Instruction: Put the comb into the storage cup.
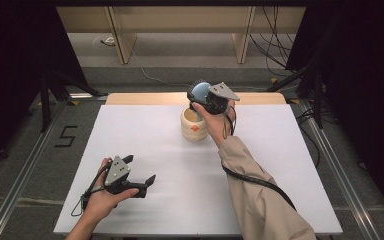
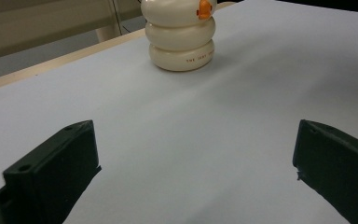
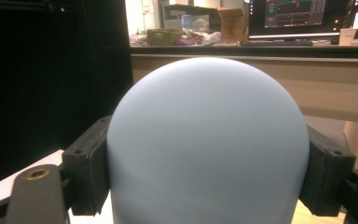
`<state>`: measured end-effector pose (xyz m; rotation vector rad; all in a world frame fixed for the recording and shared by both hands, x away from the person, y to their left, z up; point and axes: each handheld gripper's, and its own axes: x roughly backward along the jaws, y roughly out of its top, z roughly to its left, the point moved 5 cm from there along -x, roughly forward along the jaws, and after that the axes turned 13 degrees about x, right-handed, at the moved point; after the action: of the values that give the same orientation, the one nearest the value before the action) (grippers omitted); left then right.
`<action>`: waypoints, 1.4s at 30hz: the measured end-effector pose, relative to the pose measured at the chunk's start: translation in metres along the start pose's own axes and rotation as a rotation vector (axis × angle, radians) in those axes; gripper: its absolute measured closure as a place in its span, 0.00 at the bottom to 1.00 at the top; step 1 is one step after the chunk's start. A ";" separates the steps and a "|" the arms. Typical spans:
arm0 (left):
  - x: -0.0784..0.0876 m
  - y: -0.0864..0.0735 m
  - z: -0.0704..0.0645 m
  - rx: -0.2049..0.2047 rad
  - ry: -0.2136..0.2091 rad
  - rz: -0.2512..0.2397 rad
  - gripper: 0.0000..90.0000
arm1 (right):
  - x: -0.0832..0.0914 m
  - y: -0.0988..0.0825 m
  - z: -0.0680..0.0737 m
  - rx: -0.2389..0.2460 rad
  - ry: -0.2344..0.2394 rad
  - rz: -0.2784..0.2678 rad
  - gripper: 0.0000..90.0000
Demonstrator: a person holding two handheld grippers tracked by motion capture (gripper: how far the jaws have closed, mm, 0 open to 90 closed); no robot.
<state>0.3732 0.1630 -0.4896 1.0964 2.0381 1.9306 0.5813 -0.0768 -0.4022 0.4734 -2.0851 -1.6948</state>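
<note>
Your right gripper (image 1: 203,99) holds a pale blue rounded object (image 3: 208,144), its two black jaws pressed against the object's opposite sides, directly above the cream ribbed holder (image 1: 193,125) that stands near the middle of the table's far edge. In the high view the blue object (image 1: 199,91) shows dark bristles along its far rim and what looks like a stem running down toward the holder's mouth, so it is probably a brush; whether the stem sits inside the holder or just above it cannot be told. The side grip on the domed head keeps the piece upright over the opening, which suits lowering or lifting it straight. The holder (image 2: 182,35), three stacked cream rings with a small orange mark near the top, stands upright on the white table (image 1: 170,175). Your left gripper (image 1: 140,182) rests near the table's near left corner, well apart from the holder, jaws spread wide with nothing between them, aimed toward the holder and out of the working path. Nothing else lies on the surface between the two grippers; cables (image 1: 275,45) and dark stand legs (image 1: 47,95) lie on the floor beyond the table's edges.
</note>
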 end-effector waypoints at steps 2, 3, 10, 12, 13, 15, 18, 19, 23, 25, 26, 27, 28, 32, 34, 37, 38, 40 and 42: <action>0.000 0.000 0.000 0.000 0.000 0.002 0.00 | 0.000 0.000 0.000 0.003 0.000 0.001 0.22; 0.000 0.000 0.000 0.000 0.000 0.002 0.00 | 0.000 0.000 0.000 0.004 0.001 0.002 0.22; 0.000 0.000 0.000 0.000 0.002 0.001 0.00 | 0.002 -0.003 0.001 0.001 -0.001 0.001 0.22; 0.000 0.000 0.000 0.000 0.002 0.000 0.00 | 0.002 -0.003 0.001 0.004 0.000 0.001 0.22; 0.000 0.000 0.000 0.000 0.002 0.000 0.00 | 0.002 -0.003 0.001 0.005 0.002 0.001 0.22; 0.000 0.000 0.000 -0.001 0.001 0.000 0.00 | 0.004 -0.003 0.001 0.013 0.006 0.002 0.22; 0.000 0.000 0.000 0.000 0.002 0.000 0.00 | 0.007 -0.003 0.003 0.023 0.011 0.000 0.22; 0.000 0.000 0.000 -0.001 0.002 0.001 0.00 | 0.008 -0.003 0.003 0.028 0.014 -0.001 0.22; 0.000 0.000 -0.001 -0.002 0.001 0.000 0.00 | 0.013 -0.003 0.006 0.035 0.029 0.001 0.22; 0.000 0.000 -0.001 -0.003 0.003 0.003 0.00 | 0.016 -0.004 0.005 0.039 0.032 0.004 0.22; 0.000 0.000 -0.001 -0.001 0.004 0.004 0.00 | 0.017 -0.004 0.005 0.038 0.035 0.002 0.22; -0.001 0.000 0.000 -0.002 0.005 0.005 0.00 | 0.019 -0.004 0.005 0.037 0.037 0.003 0.22; -0.001 0.000 -0.001 -0.003 0.005 0.005 0.00 | 0.020 -0.004 0.004 0.040 0.035 0.003 0.22; -0.001 0.000 -0.001 -0.001 0.004 0.003 0.00 | 0.025 -0.003 0.002 0.036 0.033 -0.003 0.22; -0.001 0.000 -0.001 -0.002 0.003 0.005 0.00 | 0.027 -0.002 0.002 0.035 0.034 -0.002 0.21; -0.001 0.000 -0.001 -0.002 0.004 0.003 0.00 | 0.030 0.000 0.001 0.034 0.033 -0.008 0.21; -0.001 0.000 -0.001 -0.002 0.004 0.003 0.00 | 0.031 -0.001 0.001 0.034 0.033 -0.008 0.21; -0.001 0.000 -0.001 -0.002 0.003 0.004 0.00 | 0.032 -0.002 0.001 0.032 0.036 -0.006 0.21; -0.001 0.000 -0.001 -0.004 0.003 0.005 0.00 | 0.032 -0.004 0.001 0.028 0.041 0.002 0.20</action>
<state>0.3733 0.1615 -0.4903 1.0997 2.0342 1.9385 0.5532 -0.0930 -0.4028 0.5105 -2.0819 -1.6429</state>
